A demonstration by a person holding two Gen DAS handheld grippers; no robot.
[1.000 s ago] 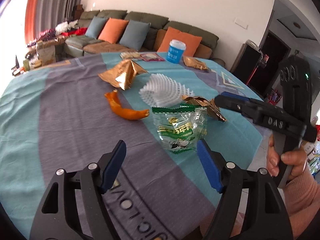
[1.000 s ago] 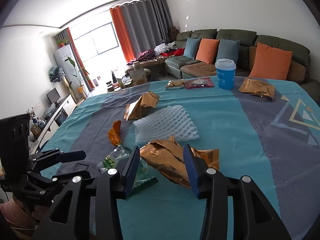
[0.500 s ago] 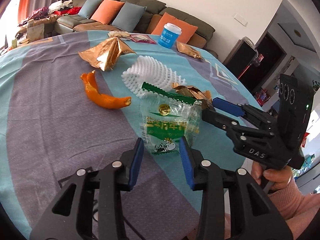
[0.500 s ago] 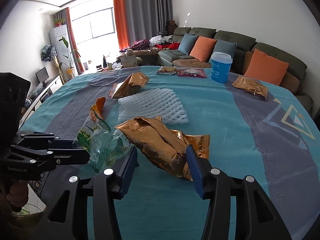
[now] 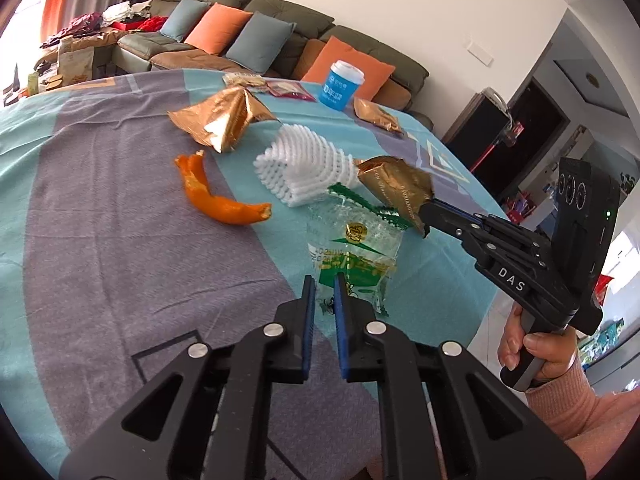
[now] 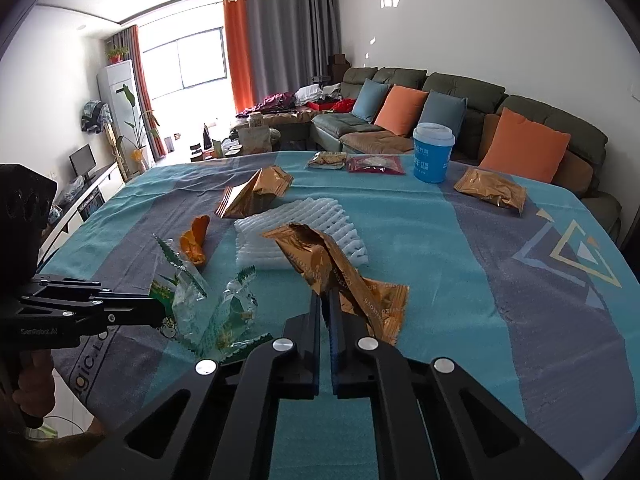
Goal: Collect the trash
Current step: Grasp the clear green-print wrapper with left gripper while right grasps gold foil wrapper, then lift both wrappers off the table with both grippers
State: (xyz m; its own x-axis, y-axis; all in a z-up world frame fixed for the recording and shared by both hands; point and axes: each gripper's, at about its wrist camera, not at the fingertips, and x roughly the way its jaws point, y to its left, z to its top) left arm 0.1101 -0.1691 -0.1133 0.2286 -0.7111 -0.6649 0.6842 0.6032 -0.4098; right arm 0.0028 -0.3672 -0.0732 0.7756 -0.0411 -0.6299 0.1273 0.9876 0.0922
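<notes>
A clear snack wrapper with green print (image 5: 354,248) stands crumpled on the tablecloth. Its near edge sits between the pads of my left gripper (image 5: 323,280), whose jaws are closing and pinch it. From the right wrist view the same wrapper (image 6: 224,312) sticks out of the left gripper (image 6: 160,312) at the left. A crinkled gold wrapper (image 6: 316,256) rises from my right gripper (image 6: 325,298), which is shut on its lower part. In the left wrist view the right gripper (image 5: 428,212) holds that gold wrapper (image 5: 394,186) just above the clear one.
On the teal and grey tablecloth (image 5: 100,240) lie an orange peel (image 5: 216,204), a white foam net (image 5: 304,164) and a second gold bag (image 5: 224,120). Farther back are a blue cup (image 5: 340,88), a gold packet (image 5: 376,114) and small snack packets (image 5: 288,89). A sofa stands behind.
Both grippers went from open to closed: the left on the clear green wrapper, the right on the gold wrapper. Both wrappers now stand crumpled and partly raised off the cloth.
</notes>
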